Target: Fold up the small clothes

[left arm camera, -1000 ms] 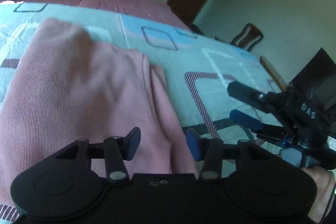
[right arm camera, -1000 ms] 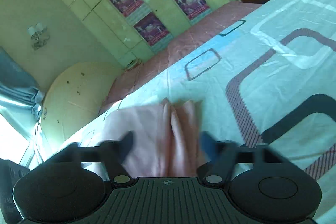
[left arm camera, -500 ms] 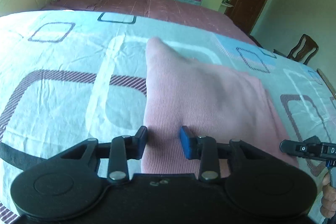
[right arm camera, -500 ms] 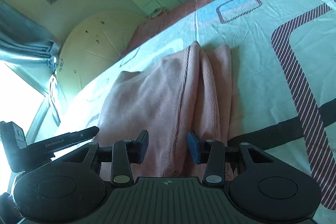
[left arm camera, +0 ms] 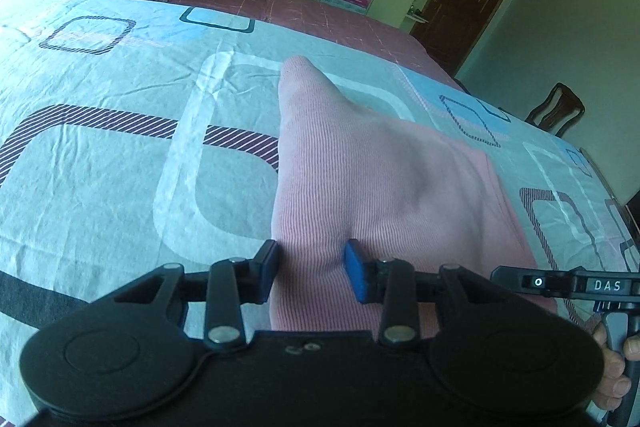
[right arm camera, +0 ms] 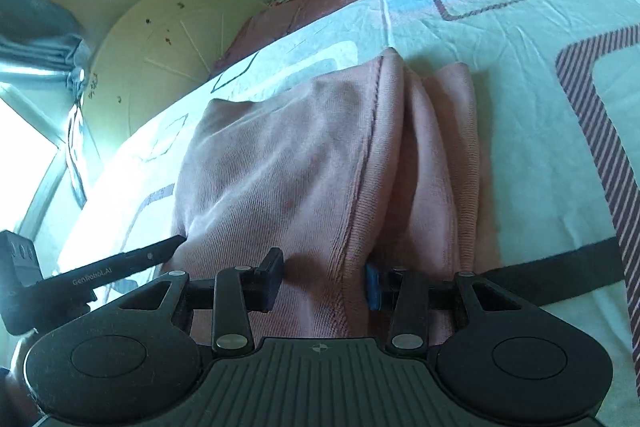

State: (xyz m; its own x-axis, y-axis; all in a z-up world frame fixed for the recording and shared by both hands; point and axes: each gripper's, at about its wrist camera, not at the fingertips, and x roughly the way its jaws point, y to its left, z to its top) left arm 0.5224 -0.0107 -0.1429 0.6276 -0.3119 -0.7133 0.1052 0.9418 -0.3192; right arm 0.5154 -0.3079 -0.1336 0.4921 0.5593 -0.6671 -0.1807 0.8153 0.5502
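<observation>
A: Where is the pink garment [left arm camera: 372, 187] lying?

B: On the bed [left arm camera: 120, 167], spread over the patterned bedsheet. It starts right at the left gripper [left arm camera: 312, 273] and runs away from it, narrowing to a rounded tip at the far end.

A: So its long axis?

B: It runs straight ahead of that gripper, from the near edge to that far tip. The ribbing of the knit follows the same line.

A: What is the left gripper doing?

B: Its jaws are narrowed around the near left corner of the garment. The cloth fills the gap and the blue pad [left arm camera: 356, 275] sits against it. The left edge of the cloth runs along the other finger.

A: And the right gripper [right arm camera: 324, 279]?

B: Its jaws are closing, with a bunched fold of the garment [right arm camera: 288, 171] between them. The cloth hides most of the blue pad on the right side. From there the garment stretches ahead and to the left, with a stitched seam and a couple of long folds running away from the gripper.

A: Do the two grippers see each other?

B: Yes. The left gripper's finger pokes in at the left of the right view, touching the garment's edge. The right gripper [left arm camera: 560, 283] shows low at the right of the left view, with a hand [left arm camera: 612, 375] on its handle.
</observation>
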